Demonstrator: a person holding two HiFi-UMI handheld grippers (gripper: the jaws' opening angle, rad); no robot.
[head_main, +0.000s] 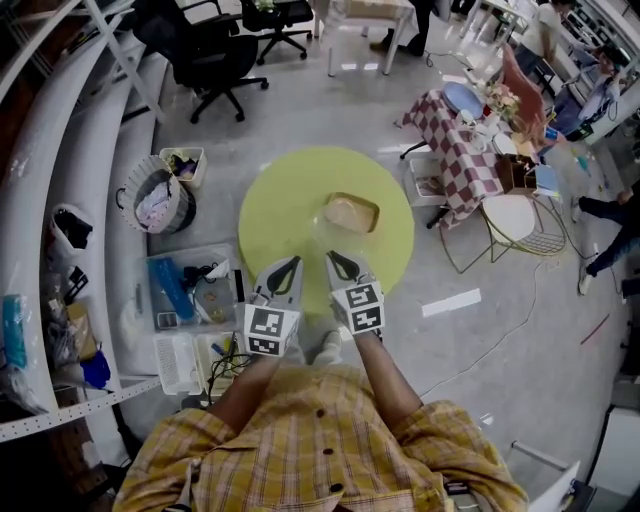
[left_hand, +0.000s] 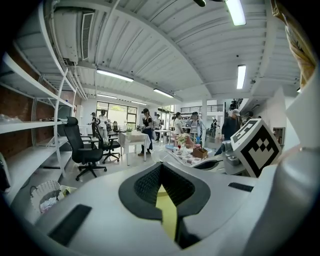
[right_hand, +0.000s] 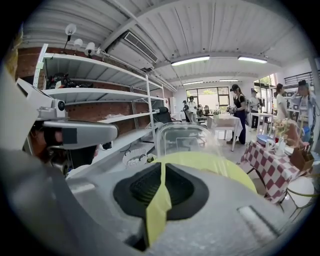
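Note:
A round yellow-green table stands below me. On it lies a clear plastic container with something tan inside. My left gripper hangs over the table's near edge, jaws shut on nothing; in its own view the left gripper shows only a sliver of the tabletop. My right gripper sits beside it, also shut and empty, a short way in front of the container. In the right gripper view the clear container stands just beyond the right gripper.
A checkered-cloth table with dishes and a wire chair stand to the right. Left of the round table are a laundry basket, plastic bins and white shelving. Black office chairs and people are farther off.

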